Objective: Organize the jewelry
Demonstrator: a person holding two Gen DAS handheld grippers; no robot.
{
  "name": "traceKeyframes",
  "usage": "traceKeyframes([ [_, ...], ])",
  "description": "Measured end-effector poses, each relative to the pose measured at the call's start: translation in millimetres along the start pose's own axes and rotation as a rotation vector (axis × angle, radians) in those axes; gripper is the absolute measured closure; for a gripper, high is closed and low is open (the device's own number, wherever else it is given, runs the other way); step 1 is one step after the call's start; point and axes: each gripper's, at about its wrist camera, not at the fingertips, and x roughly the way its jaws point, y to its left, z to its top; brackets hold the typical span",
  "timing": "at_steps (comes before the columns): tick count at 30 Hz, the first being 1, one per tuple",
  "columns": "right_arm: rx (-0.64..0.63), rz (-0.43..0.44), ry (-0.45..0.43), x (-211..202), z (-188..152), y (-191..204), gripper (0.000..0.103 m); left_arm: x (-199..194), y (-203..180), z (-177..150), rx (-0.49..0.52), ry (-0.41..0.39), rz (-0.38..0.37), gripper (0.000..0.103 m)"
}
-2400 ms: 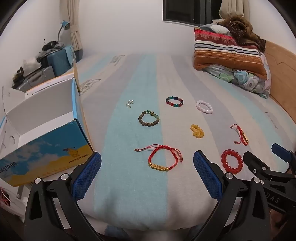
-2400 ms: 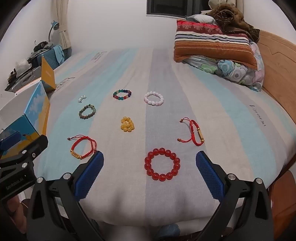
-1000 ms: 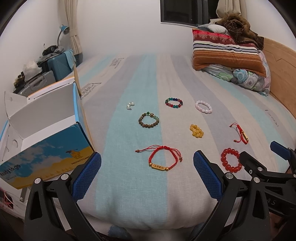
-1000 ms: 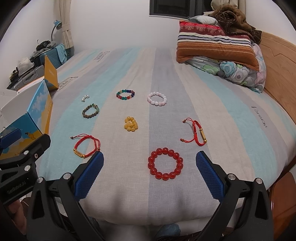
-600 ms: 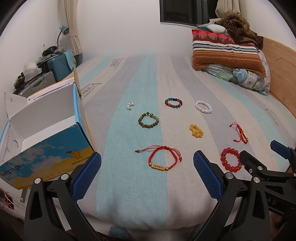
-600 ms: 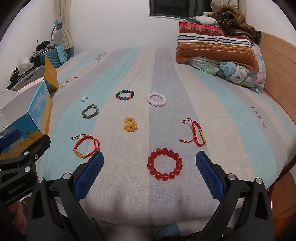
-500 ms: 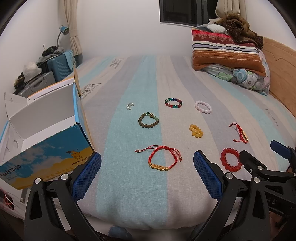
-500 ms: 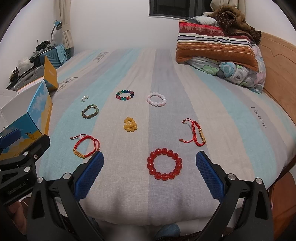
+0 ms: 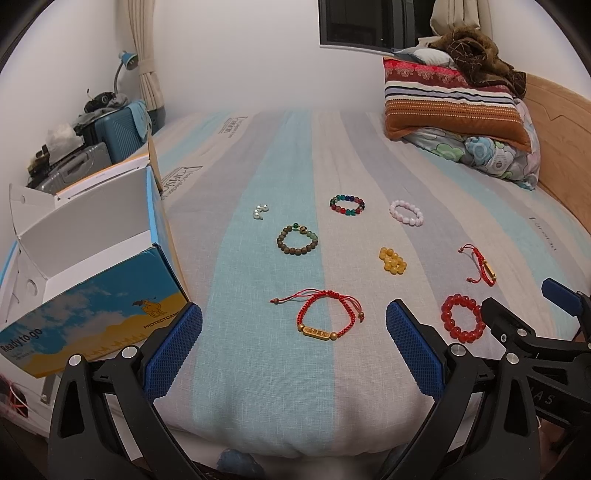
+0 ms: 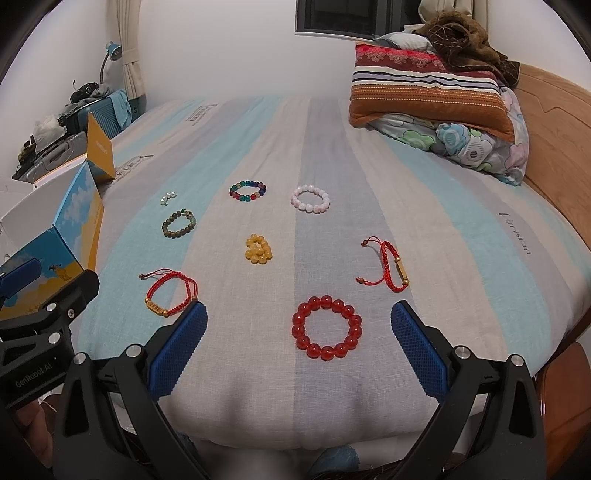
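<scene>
On the bed (image 9: 258, 369), both wide-open grippers (image 9: 293, 345) (image 10: 299, 345) face the red cord bracelet (image 9: 323, 314), its gold bar crosswise.

Soft, even indoor light falls on the bed (image 9: 258, 369) with faint shadows, sharp at centre, while fisheye bending and dark vignetting crowd the corners around it.

White walls, dark window (image 9: 364, 24), striped bed (image 9: 280, 155) w/ wood headboard (image 10: 554, 122), blue lamp (image 9: 125, 61) by curtain (image 9: 147, 48)
</scene>
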Motion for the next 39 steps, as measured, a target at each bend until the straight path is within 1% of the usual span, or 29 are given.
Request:
traceKeyframes([
  [13,-0.002,0.0,-0.002,-1.1,0.1,0.4,0.007,1.3,-0.3,-0.5,0.0,-0.002,0.001,0.006],
  [23,0.0,0.004,0.015,3.1,2.2,0.0,0.007,5.8,-0.3,-0.8,0.007,0.002,0.006,0.006],
  [27,0.013,-0.003,0.048,19.2,1.8,-4.9,0.007,21.5,2.6,0.3,-0.005,0.033,0.008,0.006],
  [31,0.023,-0.012,0.08,37.1,0.9,-10.8,0.007,37.8,-2.8,-0.6,0.012,0.057,0.003,0.006],
  [39,0.037,-0.027,0.171,82.3,-5.4,-22.8,0.007,85.1,-12.5,-4.8,0.028,0.123,-0.021,0.006],
])
